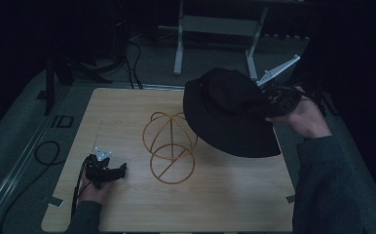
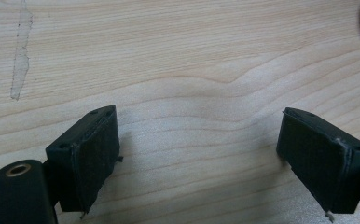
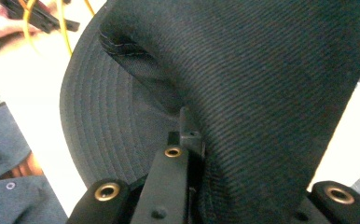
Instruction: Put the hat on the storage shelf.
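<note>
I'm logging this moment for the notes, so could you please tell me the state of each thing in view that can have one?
Hat: off the table, held up, tilted, over the stand's right side.
Right claw: shut on the hat.
Left claw: open, nothing between its jaws, low over the table.
Stand: a wire frame upright on the table, bare; whether the hat touches it cannot be told.

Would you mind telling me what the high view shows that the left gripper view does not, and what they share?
High view alone: the black hat held up in the right gripper, which is shut on it, the whole gold wire stand, and both forearms. Left gripper view alone: the left gripper close up, jaws wide apart with nothing between them, and a pale scuff on the wood. Both: the wooden table and part of the stand's ring.
</note>
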Demonstrator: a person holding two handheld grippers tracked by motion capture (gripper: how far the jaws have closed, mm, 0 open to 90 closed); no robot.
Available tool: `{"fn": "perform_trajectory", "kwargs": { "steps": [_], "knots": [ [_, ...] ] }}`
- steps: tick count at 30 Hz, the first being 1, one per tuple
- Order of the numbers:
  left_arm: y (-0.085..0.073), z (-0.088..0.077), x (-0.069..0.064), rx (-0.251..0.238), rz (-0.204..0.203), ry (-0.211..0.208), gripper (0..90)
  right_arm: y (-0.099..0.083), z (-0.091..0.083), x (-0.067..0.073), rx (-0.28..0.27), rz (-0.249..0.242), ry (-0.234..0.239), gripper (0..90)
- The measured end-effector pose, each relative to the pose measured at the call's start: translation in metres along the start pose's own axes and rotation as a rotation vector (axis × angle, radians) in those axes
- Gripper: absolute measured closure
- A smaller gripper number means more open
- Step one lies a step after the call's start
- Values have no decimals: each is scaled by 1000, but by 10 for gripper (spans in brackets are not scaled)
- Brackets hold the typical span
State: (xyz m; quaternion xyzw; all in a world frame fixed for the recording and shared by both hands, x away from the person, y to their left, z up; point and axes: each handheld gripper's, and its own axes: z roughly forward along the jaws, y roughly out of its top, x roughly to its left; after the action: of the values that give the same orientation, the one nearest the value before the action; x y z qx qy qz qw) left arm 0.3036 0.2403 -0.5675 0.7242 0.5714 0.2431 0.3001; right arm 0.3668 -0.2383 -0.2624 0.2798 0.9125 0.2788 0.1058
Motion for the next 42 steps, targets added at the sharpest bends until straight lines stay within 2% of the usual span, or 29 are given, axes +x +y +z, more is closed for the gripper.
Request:
{"fn": "perform_trajectory", "kwargs": {
  "steps": [3,18,26,42],
  "knots": [
    [0,0,0,0,0,0,134,1,-2,1,-11,0,10,878],
    [0,0,0,3,1,-1,134,19,-5,14,-83,-60,89,878],
    [0,0,0,3,1,-1,134,28,4,21,-68,-89,107,877],
    [0,0,0,3,1,-1,134,41,15,32,-53,-138,111,876]
  ]
}}
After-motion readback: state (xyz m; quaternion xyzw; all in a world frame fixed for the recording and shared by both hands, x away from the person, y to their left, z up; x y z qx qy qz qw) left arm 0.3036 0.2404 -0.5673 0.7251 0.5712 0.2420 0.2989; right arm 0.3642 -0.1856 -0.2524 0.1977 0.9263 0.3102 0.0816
